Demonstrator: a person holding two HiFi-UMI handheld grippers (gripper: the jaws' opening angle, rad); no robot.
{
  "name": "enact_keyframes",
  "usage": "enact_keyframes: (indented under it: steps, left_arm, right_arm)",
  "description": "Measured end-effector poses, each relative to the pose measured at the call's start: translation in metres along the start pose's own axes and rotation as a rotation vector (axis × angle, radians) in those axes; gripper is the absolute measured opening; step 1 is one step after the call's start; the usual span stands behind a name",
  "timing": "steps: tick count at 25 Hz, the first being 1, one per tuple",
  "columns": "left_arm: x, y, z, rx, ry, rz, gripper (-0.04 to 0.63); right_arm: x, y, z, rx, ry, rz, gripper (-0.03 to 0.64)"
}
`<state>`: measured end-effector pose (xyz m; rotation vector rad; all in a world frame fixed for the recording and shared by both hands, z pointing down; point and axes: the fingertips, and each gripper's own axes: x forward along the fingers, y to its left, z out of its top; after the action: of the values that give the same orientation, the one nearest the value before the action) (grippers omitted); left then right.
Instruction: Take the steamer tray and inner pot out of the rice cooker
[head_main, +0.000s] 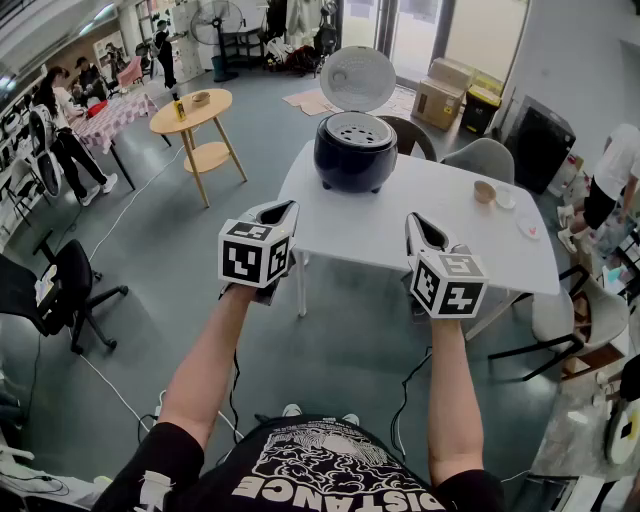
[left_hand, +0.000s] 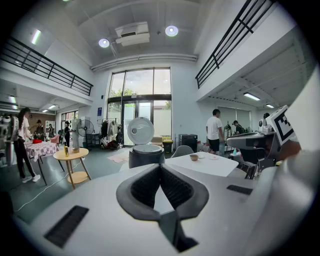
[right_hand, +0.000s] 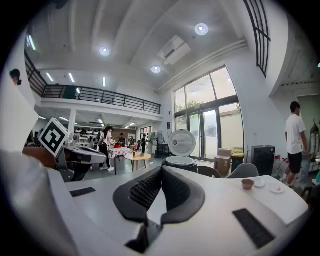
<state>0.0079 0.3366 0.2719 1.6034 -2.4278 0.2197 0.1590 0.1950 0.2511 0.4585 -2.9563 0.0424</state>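
White table (head_main: 370, 222) bears the open cooker (head_main: 355, 152), with the tray (head_main: 355, 130) seated in its top. It stands straight ahead, well apart from the left gripper (head_main: 289, 206) and right gripper (head_main: 411, 219), about midway between them. Both are shut and empty.

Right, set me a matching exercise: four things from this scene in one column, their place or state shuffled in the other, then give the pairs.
Things
1. rice cooker lid
2. brown bowl
3. round wooden table
4. left gripper

Place or state
A. on the white table, toward its right in the head view
B. jaws shut, nothing between them
C. swung up, open
D. on the floor, left of the white table in the head view

Pairs: 1-C, 2-A, 3-D, 4-B
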Motion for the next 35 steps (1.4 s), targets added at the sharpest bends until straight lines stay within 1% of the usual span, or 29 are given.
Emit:
enact_keyframes:
  steps: [10,13,16,18,20,25,30,35]
  left_arm:
    - [-0.002,0.0,-0.001,-0.008,-0.021,0.017,0.012]
    - [-0.003,0.0,0.0,-0.002,-0.024,0.031,0.012]
    - [-0.005,0.0,0.002,0.0,-0.028,0.035,0.019]
    - [-0.005,0.0,0.003,0.0,-0.03,0.039,0.04]
    - [-0.005,0.0,0.003,0.0,-0.034,0.044,0.083]
    - [-0.004,0.001,0.006,0.004,-0.04,0.046,0.122]
    - [-0.004,0.001,0.008,0.007,-0.041,0.052,0.18]
    - [-0.002,0.0,0.009,0.006,-0.048,0.063,0.22]
  right_arm:
    - [-0.005,-0.006,-0.007,0.0,-0.006,-0.022,0.015]
    - [-0.006,-0.008,-0.009,0.0,-0.002,-0.028,0.043]
    - [-0.008,-0.009,-0.009,0.003,-0.002,-0.032,0.055]
    - [-0.01,-0.01,-0.009,0.002,-0.002,-0.033,0.061]
    - [-0.01,-0.011,-0.009,0.002,-0.001,-0.035,0.072]
    - [-0.01,-0.012,-0.008,0.003,0.003,-0.034,0.084]
    - [-0.011,-0.015,-0.008,0.004,0.002,-0.05,0.122]
    - [-0.012,-0.021,-0.011,0.008,0.008,-0.056,0.174]
